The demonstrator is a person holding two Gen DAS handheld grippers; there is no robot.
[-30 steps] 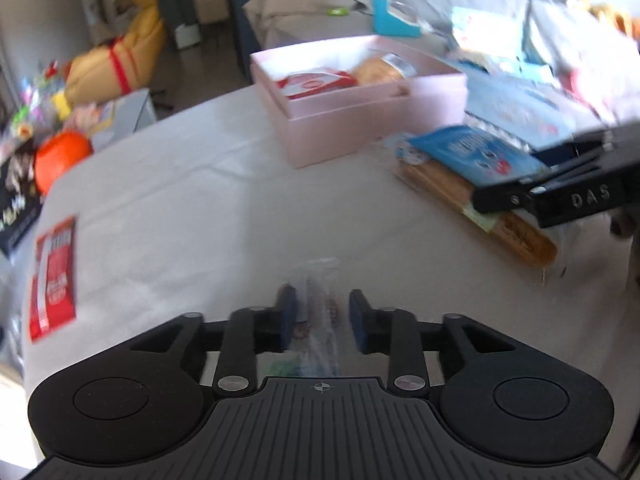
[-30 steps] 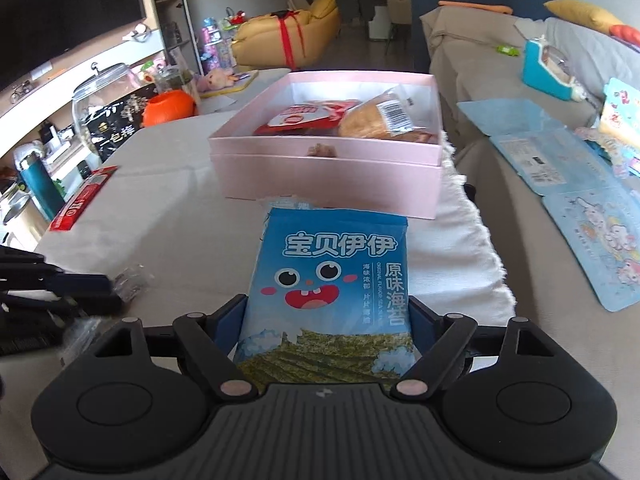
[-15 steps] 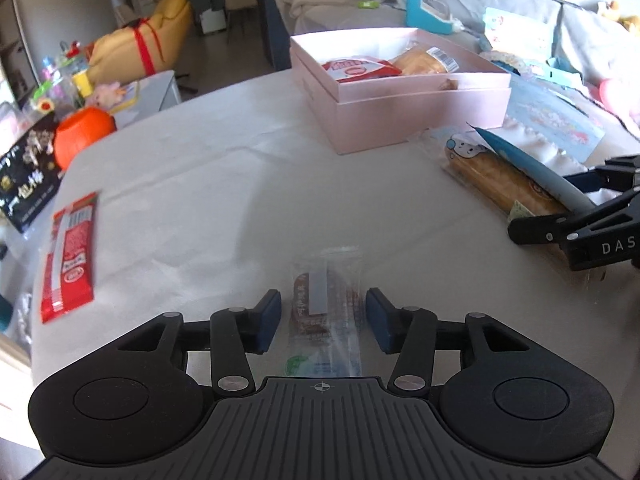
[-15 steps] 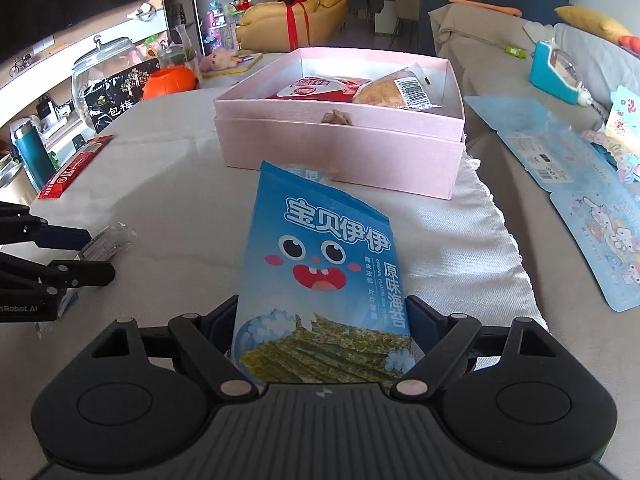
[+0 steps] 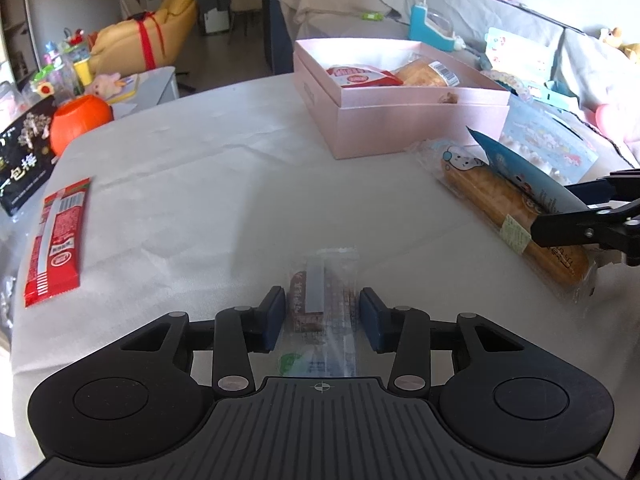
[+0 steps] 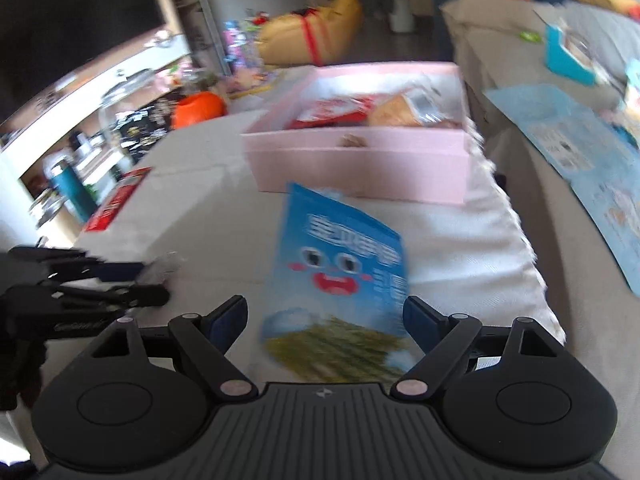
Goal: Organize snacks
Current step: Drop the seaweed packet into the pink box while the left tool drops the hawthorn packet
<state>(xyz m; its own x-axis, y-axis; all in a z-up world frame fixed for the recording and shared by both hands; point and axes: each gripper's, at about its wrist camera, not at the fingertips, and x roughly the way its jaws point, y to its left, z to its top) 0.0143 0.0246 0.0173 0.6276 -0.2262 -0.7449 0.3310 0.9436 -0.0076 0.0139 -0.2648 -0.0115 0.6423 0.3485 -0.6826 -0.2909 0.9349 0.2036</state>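
A clear packet with a brown snack (image 5: 320, 304) lies flat between the pads of my left gripper (image 5: 322, 316), low over the white tablecloth. Its jaws are closing and the pads touch the wrapper's edges. My right gripper (image 6: 324, 312) is shut on a blue seaweed packet (image 6: 344, 264), which it holds tilted and off the table in a blurred view. From the left wrist view that blue seaweed packet (image 5: 520, 172) hangs edge-on over a long bread packet (image 5: 480, 188). The open pink box (image 5: 420, 120) beyond holds a red packet (image 5: 356, 76) and a wrapped bun (image 5: 424, 72).
A red snack packet (image 5: 56, 240) lies near the table's left edge. An orange pumpkin tub (image 5: 80, 124) and a black bag (image 5: 24, 164) sit beyond it. Blue printed sheets (image 6: 568, 136) cover the grey sofa to the right of the pink box (image 6: 360, 164).
The left jaws widened and the crumpled clear packet spread out flat between them. The right gripper raised the blue packet off the bread and tilted it to one side.
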